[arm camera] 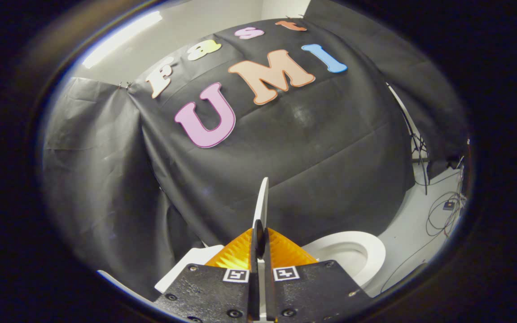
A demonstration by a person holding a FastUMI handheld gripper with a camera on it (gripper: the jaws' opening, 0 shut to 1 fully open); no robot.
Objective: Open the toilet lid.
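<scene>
The white toilet lid [262,197] stands on edge, raised nearly upright, and I see it as a thin white strip rising between my fingers. My gripper [259,244] is shut on the lid's rim, with both fingers pressed against its two faces. To the right of the fingers and below them lies the white toilet seat and bowl [361,251], uncovered. A white part of the toilet, likely the tank [192,264], shows to the left of the fingers.
The black cloth wall [312,152] hangs close behind the toilet. On the white floor [409,233] to the right run several dark cables [442,215] and a stand's legs [420,152]. A bright ceiling light strip [121,38] glows above the cloth.
</scene>
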